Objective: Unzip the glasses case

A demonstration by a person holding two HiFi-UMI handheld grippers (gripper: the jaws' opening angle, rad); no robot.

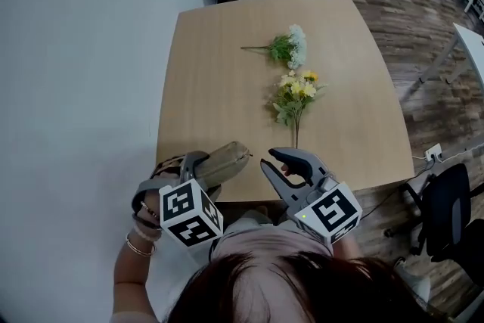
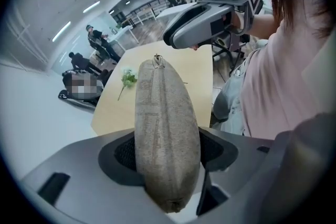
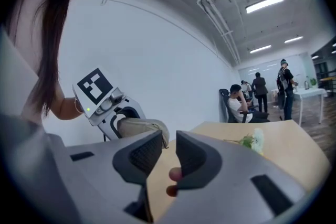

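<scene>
Over a pale wooden table (image 1: 227,87) we ready a beige fabric glasses case (image 2: 164,107) for unzipping.
Our left tool (image 2: 168,157) clamps it aloft; our empty, barely parted right tool (image 3: 169,150) must pinch the zip pull (image 2: 157,62).

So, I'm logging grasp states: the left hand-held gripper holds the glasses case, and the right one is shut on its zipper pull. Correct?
Not quite. The left hand-held gripper does hold the glasses case, but the right hand-held gripper is not shut on the zipper pull. The right gripper view shows its jaws apart, gripping nothing.
</scene>
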